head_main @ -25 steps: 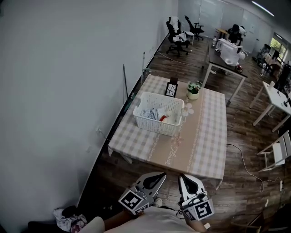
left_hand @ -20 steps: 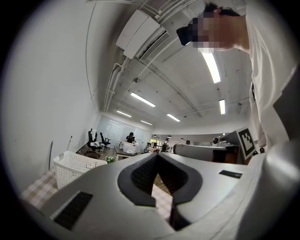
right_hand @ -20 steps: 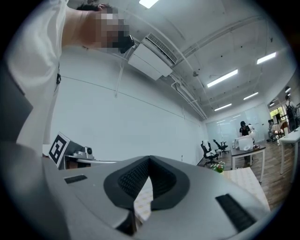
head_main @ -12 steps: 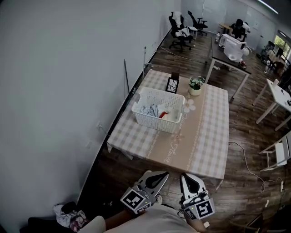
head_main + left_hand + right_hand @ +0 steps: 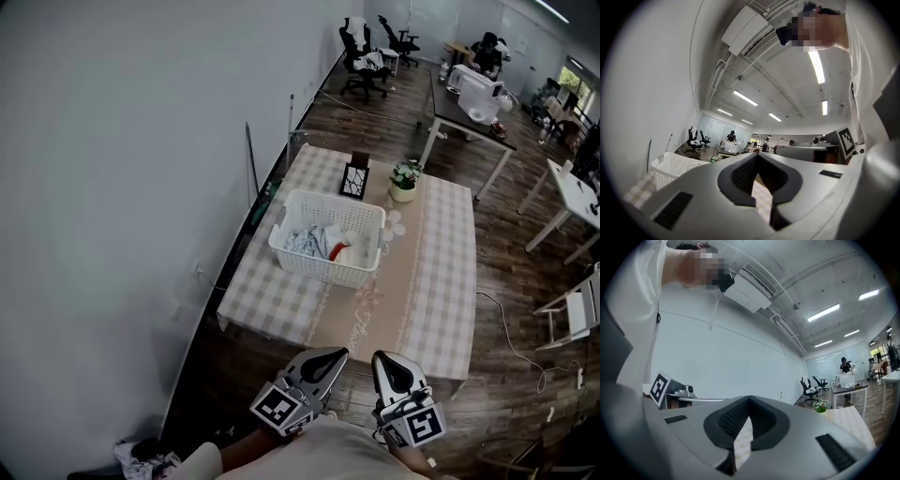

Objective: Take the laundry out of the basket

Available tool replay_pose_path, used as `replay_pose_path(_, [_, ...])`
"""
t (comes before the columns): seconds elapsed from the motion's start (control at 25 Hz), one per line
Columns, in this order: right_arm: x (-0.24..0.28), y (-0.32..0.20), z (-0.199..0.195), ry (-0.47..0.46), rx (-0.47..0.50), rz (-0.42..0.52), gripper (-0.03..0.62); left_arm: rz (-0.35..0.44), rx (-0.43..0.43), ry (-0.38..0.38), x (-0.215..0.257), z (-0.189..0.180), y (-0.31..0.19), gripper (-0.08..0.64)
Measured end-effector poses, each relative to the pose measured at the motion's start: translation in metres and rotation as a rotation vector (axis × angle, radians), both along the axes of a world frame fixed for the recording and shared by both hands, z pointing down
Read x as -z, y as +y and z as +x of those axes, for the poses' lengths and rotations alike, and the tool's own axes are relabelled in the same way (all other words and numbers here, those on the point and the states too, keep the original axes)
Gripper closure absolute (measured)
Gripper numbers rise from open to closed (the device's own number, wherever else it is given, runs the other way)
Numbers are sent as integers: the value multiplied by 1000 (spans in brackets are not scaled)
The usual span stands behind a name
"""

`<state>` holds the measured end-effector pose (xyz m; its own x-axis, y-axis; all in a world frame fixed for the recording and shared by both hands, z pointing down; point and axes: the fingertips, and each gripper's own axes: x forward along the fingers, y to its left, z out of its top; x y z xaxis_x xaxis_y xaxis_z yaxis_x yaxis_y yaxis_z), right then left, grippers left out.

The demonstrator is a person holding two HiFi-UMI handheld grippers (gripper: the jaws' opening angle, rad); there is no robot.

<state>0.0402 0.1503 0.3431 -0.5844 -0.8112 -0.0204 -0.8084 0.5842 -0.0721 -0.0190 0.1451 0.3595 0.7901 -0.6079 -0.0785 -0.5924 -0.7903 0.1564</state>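
A white slatted laundry basket (image 5: 328, 239) stands on the checked table (image 5: 427, 281), toward its far left part. Inside lie crumpled clothes: a pale blue-grey piece (image 5: 305, 242) and a white piece with a red patch (image 5: 342, 247). My left gripper (image 5: 335, 354) and right gripper (image 5: 387, 361) hang side by side in front of the table's near edge, well short of the basket. Both are shut and empty, jaw tips together. In the left gripper view the basket (image 5: 670, 166) shows low at the left beyond the shut jaws.
A small potted plant (image 5: 404, 180) and a dark framed stand (image 5: 354, 179) sit behind the basket. The wall runs close along the table's left side. Cloth lies heaped on the floor (image 5: 141, 457) at lower left. Desks, office chairs (image 5: 364, 56) and a white chair (image 5: 577, 314) stand farther off.
The table and basket have slid nearer in the head view as I stepped toward them. Both grippers moved forward together, still shut.
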Motion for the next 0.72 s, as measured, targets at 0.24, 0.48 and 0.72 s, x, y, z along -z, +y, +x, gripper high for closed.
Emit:
replay_pose_path(0.24, [5, -70, -25, 37, -8, 15, 588, 0, -24, 6, 8, -22, -71, 555])
replay_pose_path(0.48, [15, -139, -47, 29, -52, 34, 588, 26, -43, 5, 19, -51, -141, 555])
replay_pose_path(0.72, [4, -188, -63, 20, -92, 18, 588, -19, -94, -9, 7, -61, -191, 555])
